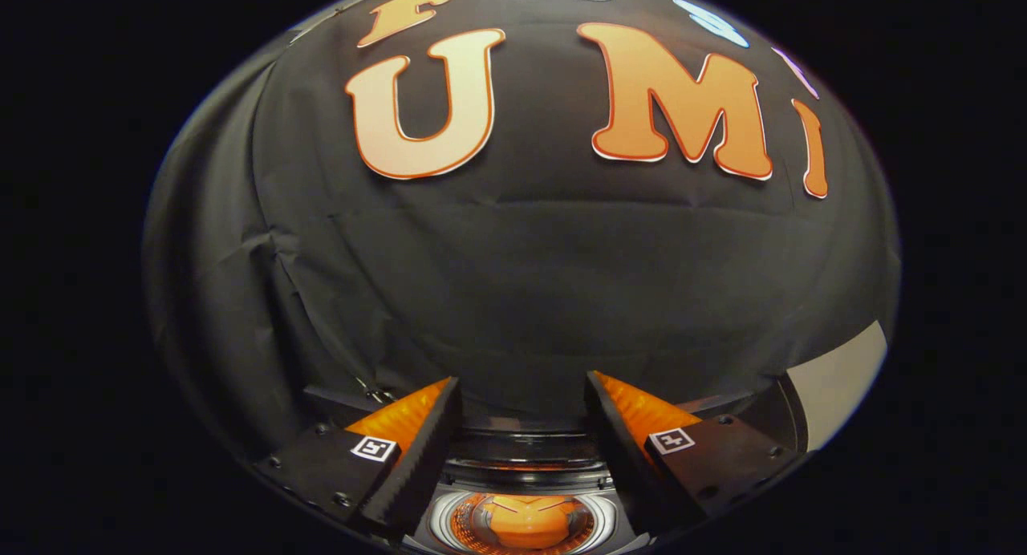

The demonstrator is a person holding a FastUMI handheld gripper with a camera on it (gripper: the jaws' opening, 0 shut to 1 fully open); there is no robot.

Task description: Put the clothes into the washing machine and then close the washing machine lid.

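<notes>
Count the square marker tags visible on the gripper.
2. One marker tag sits on one finger's block, the other marker tag on the opposite block. The gripper is open, fingers apart above the washing machine opening. More may be hidden.

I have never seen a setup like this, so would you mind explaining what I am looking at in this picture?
The picture comes from a camera mounted on hand-held tongs that a person carries; there is no robot arm. It looks forward along the two fingers, which stand apart with nothing between them, so the tongs are open and hold nothing. Beyond them hangs a black cloth wall of the booth. Below, between the fingers, you look down into the round opening of a small washing machine. Inside its drum lies something orange, apparently the clothes, though the view is too curved to be sure. The lid appears not yet closed over the opening.
</notes>
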